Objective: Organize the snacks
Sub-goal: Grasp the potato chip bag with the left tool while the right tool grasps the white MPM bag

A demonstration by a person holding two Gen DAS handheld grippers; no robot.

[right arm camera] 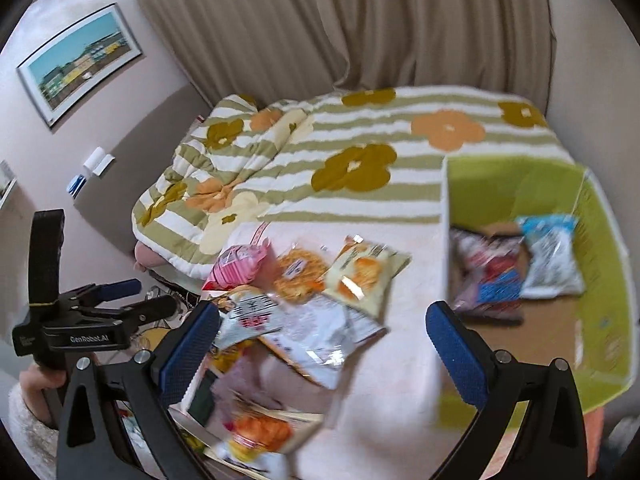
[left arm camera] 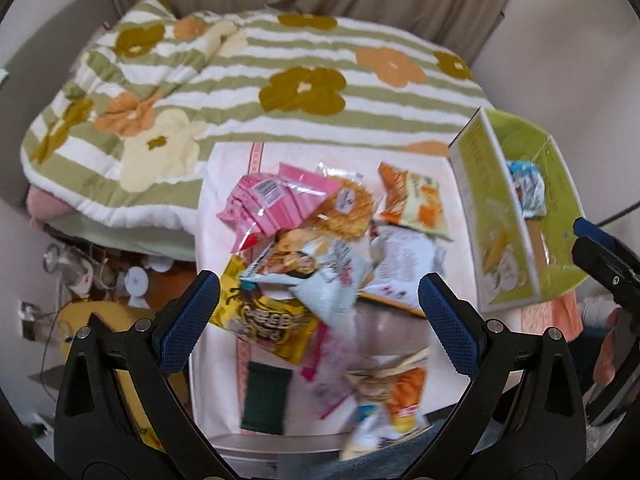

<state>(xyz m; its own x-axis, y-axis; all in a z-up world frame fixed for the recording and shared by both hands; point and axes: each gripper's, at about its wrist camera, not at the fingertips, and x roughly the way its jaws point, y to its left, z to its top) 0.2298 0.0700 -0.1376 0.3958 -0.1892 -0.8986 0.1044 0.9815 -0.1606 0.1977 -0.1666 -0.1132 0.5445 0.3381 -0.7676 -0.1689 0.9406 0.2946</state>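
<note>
On a white tray (left arm camera: 224, 360) beside the flowered bed quilt (left arm camera: 248, 80), the snack packets (left arm camera: 312, 240) lie heaped straight ahead of my left gripper (left arm camera: 320, 312), wide open and empty. My right gripper (right arm camera: 324, 344), equally open and empty, sits nearer the green box (right arm camera: 600, 264).

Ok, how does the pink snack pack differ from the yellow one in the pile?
The pink snack pack lies at the far side of the pile, nearest the floral quilt; the yellow snack pack lies at the near side, between the left gripper fingers. The pink pack shows a barcode label, the yellow pack bold printed lettering. The yellow pack is partly covered by a pale blue pack. Both still lie outside the green box.
</note>
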